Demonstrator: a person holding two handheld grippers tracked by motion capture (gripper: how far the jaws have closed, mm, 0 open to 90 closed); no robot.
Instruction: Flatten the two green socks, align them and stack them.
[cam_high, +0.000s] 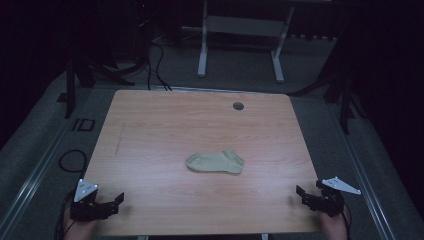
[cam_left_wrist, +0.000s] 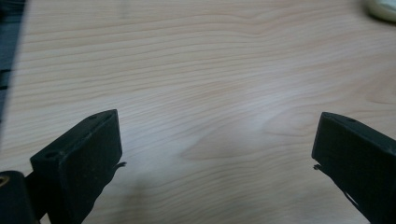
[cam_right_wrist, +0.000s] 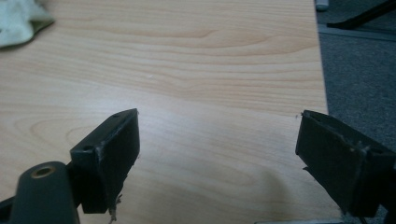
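Writing: "ID" on the floor, left of frame, dim, perhaps partial | sock flat at desk centre, lower middle of frame | left gripper lower left, jaws wide, empty | right gripper lower right, jaws wide, empty | grommet upper centre | nothing between jaws and sock

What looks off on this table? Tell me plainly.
Nothing much stands out. The sock lies flat and alone mid-table, clear of the open left gripper and the open right gripper. Only frayed threads hang off the right gripper's jaw pads.
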